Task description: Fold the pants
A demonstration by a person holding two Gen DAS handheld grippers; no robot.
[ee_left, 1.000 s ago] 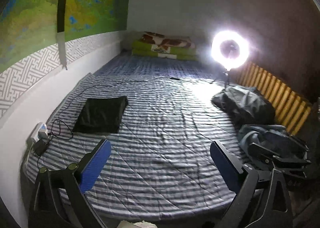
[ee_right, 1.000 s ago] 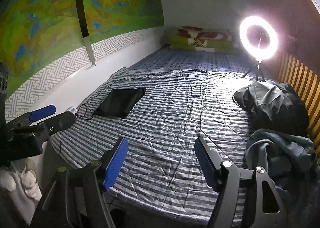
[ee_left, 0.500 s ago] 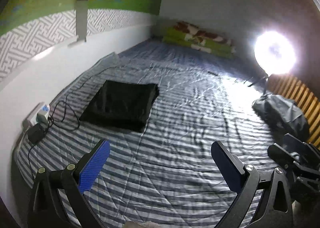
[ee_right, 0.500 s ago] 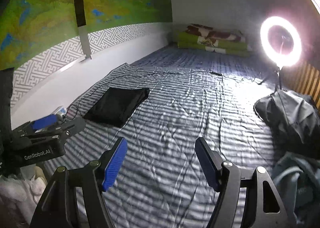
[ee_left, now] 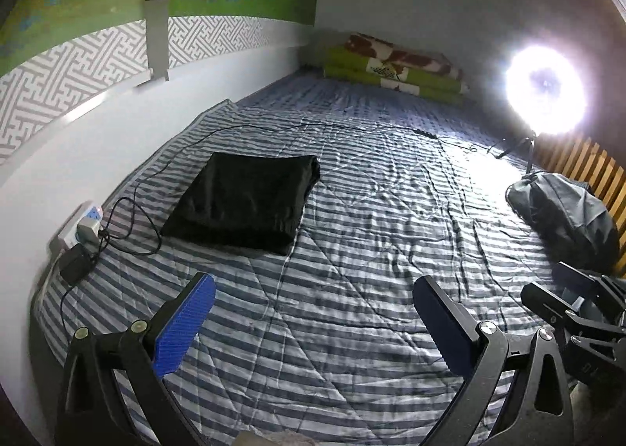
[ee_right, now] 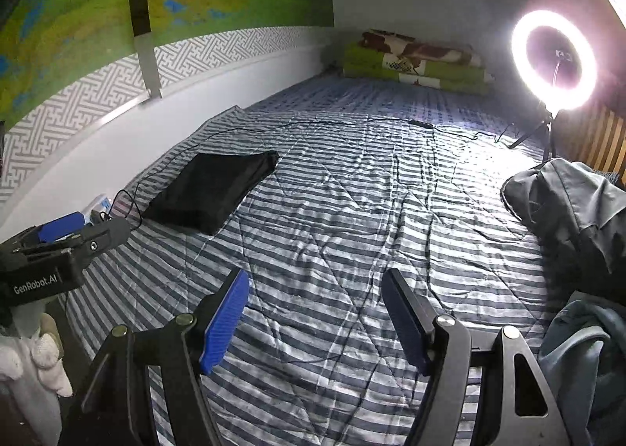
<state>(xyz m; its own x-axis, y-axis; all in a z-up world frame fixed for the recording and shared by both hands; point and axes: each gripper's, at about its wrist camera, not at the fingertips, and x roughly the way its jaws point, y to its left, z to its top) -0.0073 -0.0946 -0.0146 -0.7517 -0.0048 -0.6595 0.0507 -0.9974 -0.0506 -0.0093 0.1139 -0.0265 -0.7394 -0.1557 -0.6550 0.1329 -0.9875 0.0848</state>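
1. Left wrist view is showing the left tongs [ee_left: 313,313] hovering over the striped bed cover [ee_left: 352,250], their blue-padded fingers spread wide apart and holding nothing.
2. Ahead of the left tongs and a little toward their left finger, the folded black pants [ee_left: 244,199] are lying flat on the bed as a neat rectangle, well apart from both fingers.
3. Left of those pants, a power strip [ee_left: 84,225] with a black adapter is sitting against the wall, and a thin cable [ee_left: 135,207] is looping from it across the cover.
4. Far ahead and to the right of the left tongs, a ring light [ee_left: 545,96] is glowing on a small tripod, with a dark heap of clothes [ee_left: 567,219] lying nearer, beside a slatted wooden rail.
5. Right wrist view is showing the right tongs [ee_right: 315,315] also gaping open and empty above the cover.
6. From this view the pants [ee_right: 213,189] are lying ahead and well off to the left of the tongs, while the left tongs [ee_right: 58,250] are poking in at the left edge.
7. Right of the right tongs, a grey-blue garment [ee_right: 587,348] is bunching up near the right finger, just beside the dark heap [ee_right: 579,211].
8. Folded green bedding [ee_right: 414,70] is resting at the far end of the bed.
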